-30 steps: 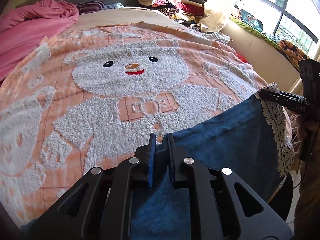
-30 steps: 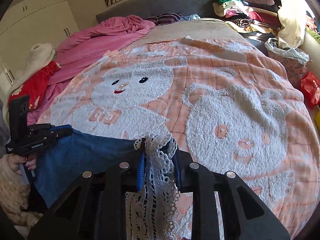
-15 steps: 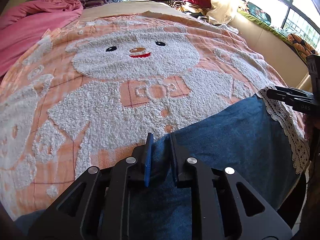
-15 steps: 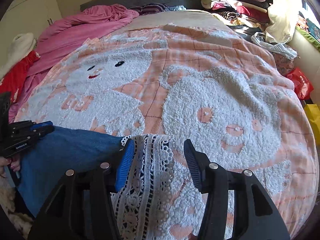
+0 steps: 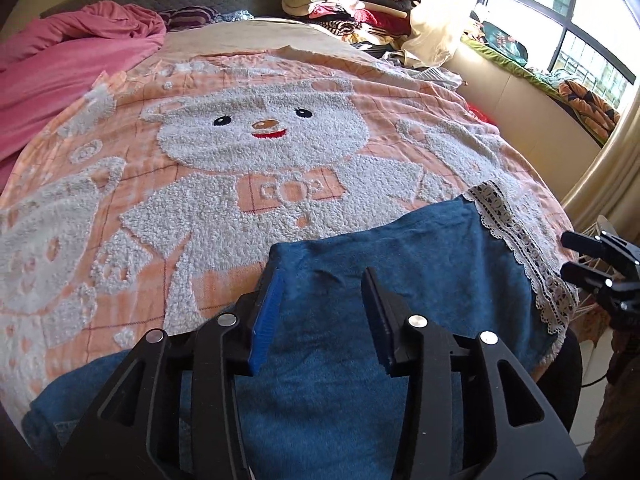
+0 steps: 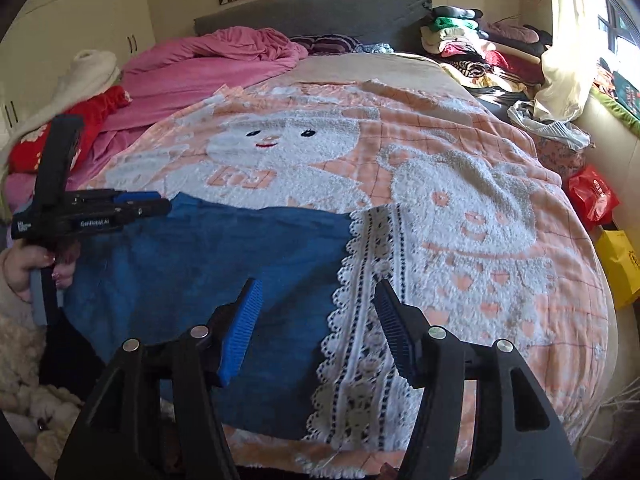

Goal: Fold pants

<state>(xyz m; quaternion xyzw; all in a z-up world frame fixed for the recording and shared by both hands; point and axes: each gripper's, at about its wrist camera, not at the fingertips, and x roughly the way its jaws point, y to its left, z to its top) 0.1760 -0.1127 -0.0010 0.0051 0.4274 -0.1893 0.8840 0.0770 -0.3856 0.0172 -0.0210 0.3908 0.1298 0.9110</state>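
Note:
The blue pants [image 5: 404, 264] with a white lace hem [image 5: 516, 240] lie flat on the near edge of the bed. In the right wrist view the blue cloth [image 6: 224, 248] lies left and the lace band [image 6: 372, 280] runs toward me. My left gripper [image 5: 320, 276] is open and empty just above the blue cloth. My right gripper [image 6: 318, 284] is open and empty above the seam between blue cloth and lace. The left gripper also shows at the left of the right wrist view [image 6: 156, 202]. The right gripper also shows at the right edge of the left wrist view [image 5: 568, 256].
An orange blanket with white fluffy bears [image 5: 260, 140] covers the bed. A pink duvet [image 6: 208, 64] lies at the far left. Stacked clothes [image 6: 472, 44] sit at the far right by the window. A red bag [image 6: 592, 196] and a yellow bag [image 6: 620, 264] stand on the floor.
Both grippers were shut on the pants, left on blue cloth, right on lace. Both have opened and let go, and the pants now lie flat on the bed.

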